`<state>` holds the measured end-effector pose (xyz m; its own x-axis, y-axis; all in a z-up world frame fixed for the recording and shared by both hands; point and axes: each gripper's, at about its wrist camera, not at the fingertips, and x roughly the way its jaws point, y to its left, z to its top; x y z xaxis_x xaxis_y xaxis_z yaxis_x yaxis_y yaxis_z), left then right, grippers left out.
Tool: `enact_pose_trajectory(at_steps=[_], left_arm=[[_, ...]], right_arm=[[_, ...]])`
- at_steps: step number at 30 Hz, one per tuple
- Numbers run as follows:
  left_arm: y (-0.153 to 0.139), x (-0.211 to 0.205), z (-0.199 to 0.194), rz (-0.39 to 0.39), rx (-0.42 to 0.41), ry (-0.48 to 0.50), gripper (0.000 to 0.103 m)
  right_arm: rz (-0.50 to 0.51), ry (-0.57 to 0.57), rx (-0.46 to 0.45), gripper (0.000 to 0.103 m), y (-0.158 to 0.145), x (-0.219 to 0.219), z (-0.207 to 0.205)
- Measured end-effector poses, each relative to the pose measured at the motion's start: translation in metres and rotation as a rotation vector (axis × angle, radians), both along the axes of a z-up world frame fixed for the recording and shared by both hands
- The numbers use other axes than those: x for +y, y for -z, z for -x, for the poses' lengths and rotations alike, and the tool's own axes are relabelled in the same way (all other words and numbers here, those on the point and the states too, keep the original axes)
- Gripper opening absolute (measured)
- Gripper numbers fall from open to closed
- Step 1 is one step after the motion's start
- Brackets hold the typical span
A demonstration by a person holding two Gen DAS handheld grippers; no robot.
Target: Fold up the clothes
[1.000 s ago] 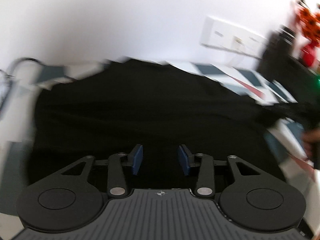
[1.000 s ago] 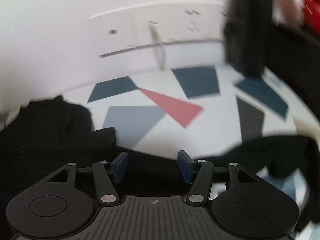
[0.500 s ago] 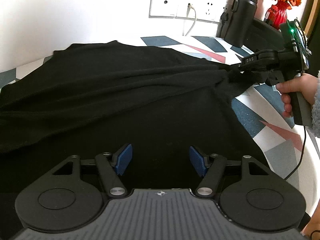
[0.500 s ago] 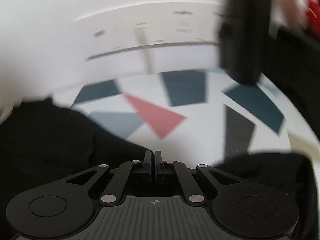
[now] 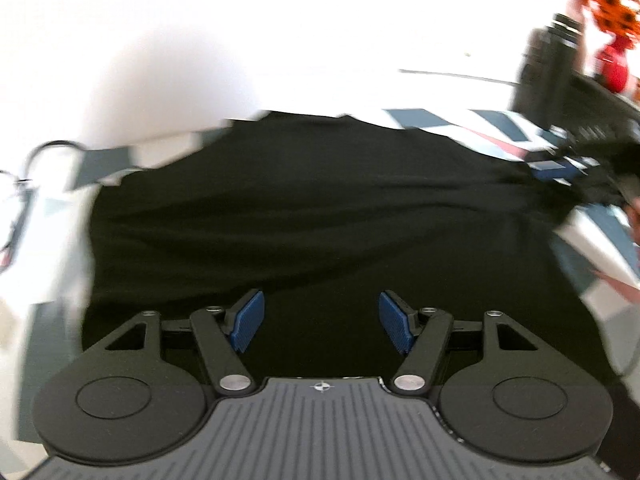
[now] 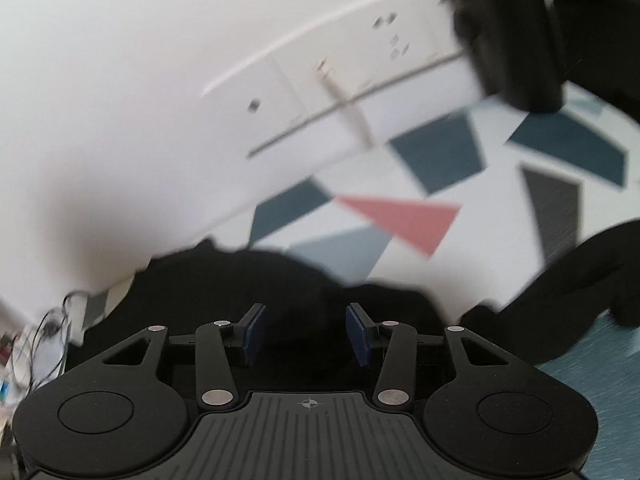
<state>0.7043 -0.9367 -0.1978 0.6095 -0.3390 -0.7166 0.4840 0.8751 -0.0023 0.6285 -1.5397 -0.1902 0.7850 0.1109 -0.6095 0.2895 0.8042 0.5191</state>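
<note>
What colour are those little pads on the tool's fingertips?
Blue. The pads on the left gripper show best in the left wrist view.

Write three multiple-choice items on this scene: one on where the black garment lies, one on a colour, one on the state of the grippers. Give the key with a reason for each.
1. Where does the black garment lie?
A. spread on the patterned tabletop
B. hung on the wall
C. inside a basket

2. What colour are the finger pads of the left gripper?
A. red
B. blue
C. white

3. How do the jaws of the right gripper stand?
A. shut on the garment
B. shut on nothing
C. open, with a gap between the pads

Key:
1 A: the cloth lies flat over the white top with its blue, grey and pink shapes.
2 B: both pads show blue in the left wrist view.
3 C: the right wrist view shows its two pads apart, with dark cloth seen through the gap.
</note>
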Motion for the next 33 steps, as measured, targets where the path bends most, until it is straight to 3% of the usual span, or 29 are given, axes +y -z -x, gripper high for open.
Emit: enact_pose_trajectory(at_steps=[2, 5, 9, 13, 17, 19, 20, 24, 30, 33], left_arm=[[-0.001, 0.015, -0.010, -0.034, -0.027, -0.050, 0.065], [0.000, 0.032, -0.020, -0.109, -0.071, -0.090, 0.065], [0.016, 0.050, -0.026, -0.243, -0.098, -0.073, 0.066], [0.022, 0.057, -0.025, -0.286, -0.169, -0.036, 0.069], [0.026, 0.057, -0.034, -0.312, -0.216, -0.042, 0.069], [0.027, 0.056, -0.037, -0.309, -0.227, -0.022, 0.054], [0.029, 0.055, -0.037, -0.312, -0.224, -0.008, 0.038], [0.031, 0.052, -0.041, -0.323, -0.224, 0.017, 0.018], [0.026, 0.066, -0.045, -0.265, -0.212, -0.054, 0.011], [0.023, 0.072, -0.045, -0.240, -0.207, -0.078, 0.011]], right_arm=[[-0.006, -0.016, 0.006, 0.042, 0.009, 0.002, -0.008], [-0.093, 0.000, 0.005, 0.038, 0.019, -0.003, -0.020], [-0.184, 0.045, -0.037, 0.039, 0.021, -0.005, -0.011], [-0.198, 0.085, -0.071, 0.044, 0.028, -0.003, 0.017], [-0.144, 0.063, -0.078, 0.046, 0.027, 0.006, 0.022], [-0.112, 0.046, -0.080, 0.046, 0.026, 0.010, 0.023], [-0.096, 0.037, -0.082, 0.046, 0.026, 0.013, 0.023], [-0.031, 0.003, -0.087, 0.046, 0.024, 0.022, 0.025], [0.046, -0.057, -0.098, 0.046, 0.021, 0.035, 0.028], [0.052, -0.093, -0.112, 0.035, 0.018, 0.040, 0.030]])
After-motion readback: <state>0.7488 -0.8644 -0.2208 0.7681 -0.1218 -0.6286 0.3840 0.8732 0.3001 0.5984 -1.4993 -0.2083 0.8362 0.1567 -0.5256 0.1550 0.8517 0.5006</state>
